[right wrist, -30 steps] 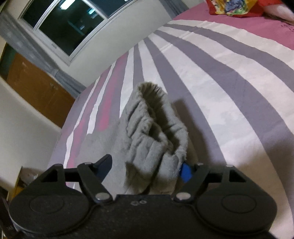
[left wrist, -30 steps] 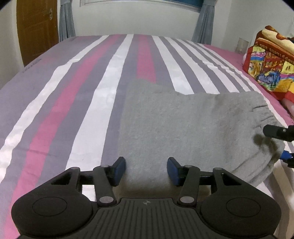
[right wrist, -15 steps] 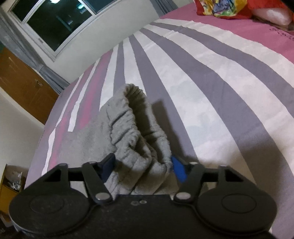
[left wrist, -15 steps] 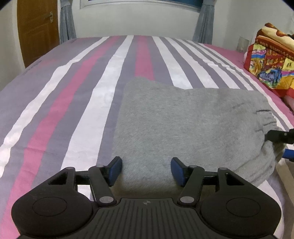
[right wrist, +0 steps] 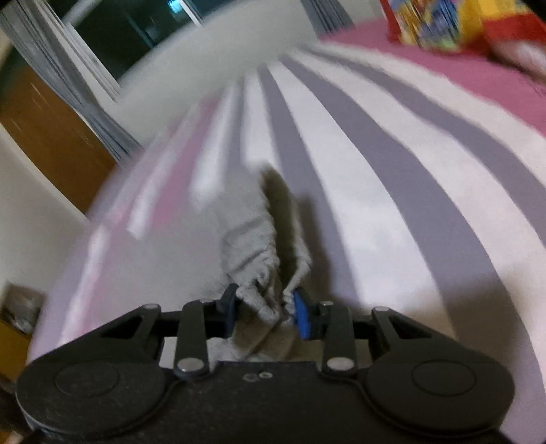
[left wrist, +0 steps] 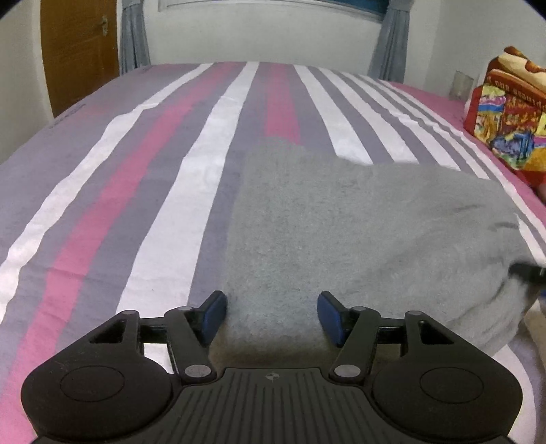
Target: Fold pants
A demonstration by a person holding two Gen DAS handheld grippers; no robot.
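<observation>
Grey pants (left wrist: 358, 232) lie folded on the striped bed (left wrist: 136, 170), their elastic waistband (right wrist: 259, 239) at the right end. My left gripper (left wrist: 272, 314) hovers over the near left edge of the pants. Its jaws are opening, the cloth lies between the blue pads, and neither pad presses on it. My right gripper (right wrist: 265, 310) is closing, and its pads pinch the bunched waistband, which stands up in a ridge. In the left wrist view one black finger of the right gripper (left wrist: 527, 271) shows at the right end of the pants. The right wrist view is blurred.
A colourful red and yellow cushion (left wrist: 508, 129) sits at the bed's right side and also shows in the right wrist view (right wrist: 454, 20). A wooden door (left wrist: 78, 58) and grey curtains (left wrist: 133, 37) stand behind the bed. Bare striped sheet stretches to the left and beyond the pants.
The left jaws have spread wider over the cloth. The right jaws have drawn in from wide apart and now squeeze the waistband, and the right gripper has rolled a little.
</observation>
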